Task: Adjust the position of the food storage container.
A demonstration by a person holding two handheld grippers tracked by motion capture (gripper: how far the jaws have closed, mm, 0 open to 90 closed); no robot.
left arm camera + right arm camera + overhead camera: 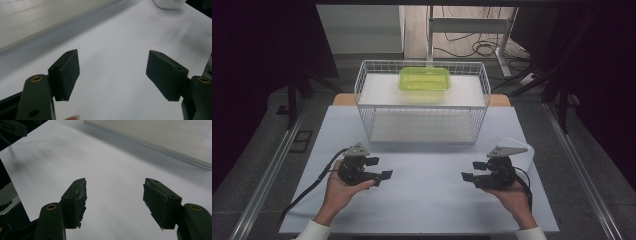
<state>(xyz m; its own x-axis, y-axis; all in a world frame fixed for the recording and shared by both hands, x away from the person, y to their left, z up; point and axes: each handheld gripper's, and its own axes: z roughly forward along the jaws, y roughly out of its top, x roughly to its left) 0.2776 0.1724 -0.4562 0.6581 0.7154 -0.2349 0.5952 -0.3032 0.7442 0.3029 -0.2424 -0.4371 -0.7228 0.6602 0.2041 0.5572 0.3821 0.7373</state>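
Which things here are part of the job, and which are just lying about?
In play: left gripper and right gripper, both open and empty; white container nearest the right one.
Lying about: wire rack, green tub on its top shelf, cables on the floor.

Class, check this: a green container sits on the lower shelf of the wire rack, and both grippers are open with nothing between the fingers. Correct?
Not quite. The green container sits on the upper shelf of the wire rack, as the high view shows. The left gripper and right gripper are indeed open and empty.
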